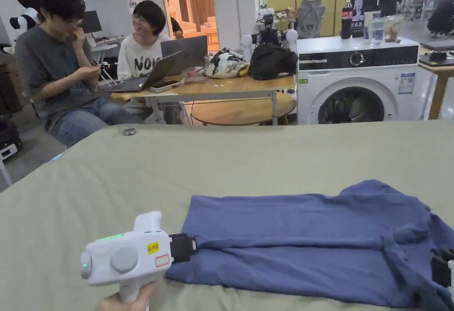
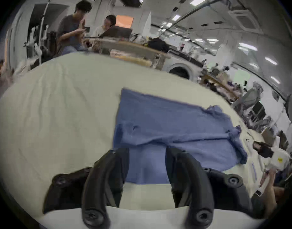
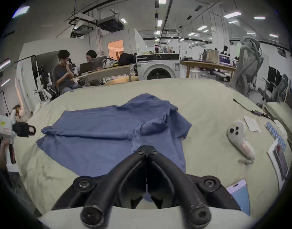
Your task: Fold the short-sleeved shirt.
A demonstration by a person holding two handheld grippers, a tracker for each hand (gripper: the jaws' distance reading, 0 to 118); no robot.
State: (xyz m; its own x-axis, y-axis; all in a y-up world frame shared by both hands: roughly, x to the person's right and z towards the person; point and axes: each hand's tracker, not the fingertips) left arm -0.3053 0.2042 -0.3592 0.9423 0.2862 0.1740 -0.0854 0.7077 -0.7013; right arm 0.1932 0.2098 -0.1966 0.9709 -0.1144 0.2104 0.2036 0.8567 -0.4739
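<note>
Left gripper: jaws spread wide, nothing between them, at shirt's hem end.
Right gripper: jaws pressed together, empty, over sleeve end.
Blue shirt: partly folded on green sheet.

One blue shirt. Two tools: the left tool and the right tool. One pale green worktop. Two seated persons. Two laptops. One washing machine. One white handheld controller. One dark bottle.
</note>
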